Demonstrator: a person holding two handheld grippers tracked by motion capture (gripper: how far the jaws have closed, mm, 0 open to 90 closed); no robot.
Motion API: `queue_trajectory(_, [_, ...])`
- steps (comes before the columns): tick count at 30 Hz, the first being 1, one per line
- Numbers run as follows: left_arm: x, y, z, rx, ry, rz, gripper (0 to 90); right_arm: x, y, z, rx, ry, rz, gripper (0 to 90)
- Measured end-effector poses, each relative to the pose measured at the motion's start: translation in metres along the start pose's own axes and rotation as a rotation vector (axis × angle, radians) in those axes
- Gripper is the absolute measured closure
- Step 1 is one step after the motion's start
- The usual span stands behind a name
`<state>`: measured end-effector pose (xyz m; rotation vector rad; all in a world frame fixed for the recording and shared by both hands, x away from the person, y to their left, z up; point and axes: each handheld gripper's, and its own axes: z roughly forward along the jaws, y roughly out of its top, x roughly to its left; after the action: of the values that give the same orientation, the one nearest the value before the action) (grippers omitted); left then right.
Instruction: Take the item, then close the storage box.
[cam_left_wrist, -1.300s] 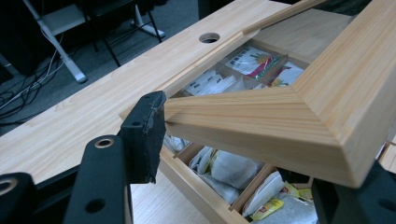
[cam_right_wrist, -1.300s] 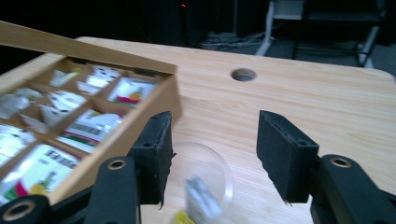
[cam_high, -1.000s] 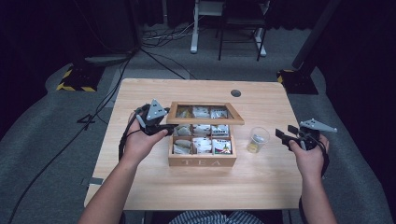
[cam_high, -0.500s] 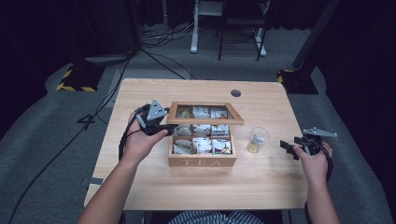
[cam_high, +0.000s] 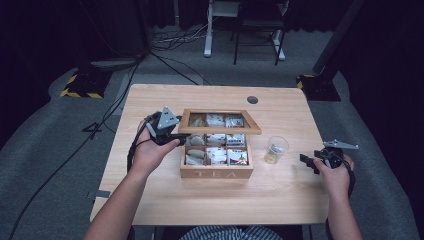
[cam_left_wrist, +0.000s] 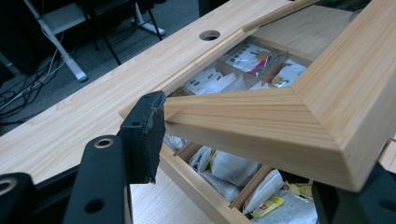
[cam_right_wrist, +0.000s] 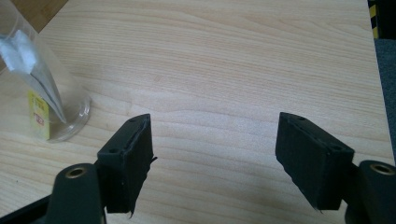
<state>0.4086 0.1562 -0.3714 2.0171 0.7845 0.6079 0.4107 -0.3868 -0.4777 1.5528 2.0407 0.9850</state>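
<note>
L grip: my left gripper (cam_high: 176, 134) is clamped on the near-left corner of the tea box lid (cam_left_wrist: 280, 121), holding it lifted off the box; one black pad (cam_left_wrist: 148, 135) sits flat on the lid's edge, other jaw under the frame.
R grip: my right gripper (cam_right_wrist: 212, 163) has jaws wide apart, nothing btwn them, just bare table (cam_right_wrist: 233, 60); jaws have just been opening.
Box: wooden tea box (cam_high: 216, 172) sits below and beyond my L fingers, compartments w/ tea bags (cam_left_wrist: 224, 168) showing under the raised lid.
Cup: clear plastic cup (cam_right_wrist: 37, 93) w/ a tea bag inside, ahead-left of R fingers, near but apart from them.
</note>
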Motion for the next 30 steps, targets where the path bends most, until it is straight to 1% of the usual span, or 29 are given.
queue_trajectory(4, [-0.001, -0.001, 0.0, 0.006, 0.001, -0.005, 42.8, 0.0, -0.001, 0.0, 0.005, 0.004, 0.004, 28.5])
queue_trajectory(5, [-0.002, -0.001, -0.001, 0.008, 0.002, 0.001, 42.9, 0.0, -0.001, -0.001, 0.004, 0.011, 0.017, 28.6])
queue_trajectory(7, [-0.002, -0.002, -0.001, 0.009, -0.001, -0.002, 42.9, 0.0, 0.0, -0.002, -0.003, 0.022, 0.028, 28.9])
queue_trajectory(9, [-0.003, -0.003, -0.002, 0.009, -0.005, -0.003, 42.5, 0.0, 0.001, -0.004, -0.007, 0.023, 0.022, 29.1])
queue_trajectory(12, [-0.005, -0.003, -0.002, 0.013, 0.009, 0.008, 42.7, 0.001, 0.004, -0.005, -0.011, 0.026, 0.019, 29.2])
queue_trajectory(13, [-0.006, -0.004, -0.002, 0.013, 0.009, 0.006, 42.8, 0.002, 0.005, -0.005, -0.013, 0.028, 0.016, 29.3])
queue_trajectory(19, [-0.009, -0.007, -0.003, 0.029, 0.018, 0.026, 43.1, 0.004, 0.009, -0.006, -0.02, 0.041, 0.017, 29.4])
queue_trajectory(23, [-0.011, -0.009, -0.003, 0.039, 0.014, 0.019, 42.4, 0.004, 0.011, -0.006, -0.023, 0.044, 0.016, 29.6])
queue_trajectory(26, [-0.013, -0.011, -0.004, 0.048, 0.012, 0.026, 41.8, 0.005, 0.011, -0.005, -0.024, 0.049, 0.016, 29.7])
queue_trajectory(27, [-0.013, -0.012, -0.004, 0.047, 0.011, 0.018, 41.4, 0.005, 0.012, -0.005, -0.024, 0.05, 0.017, 29.7])
queue_trajectory(30, [-0.014, -0.014, -0.004, 0.054, 0.006, 0.023, 40.6, 0.005, 0.013, -0.004, -0.027, 0.054, 0.02, 29.7])
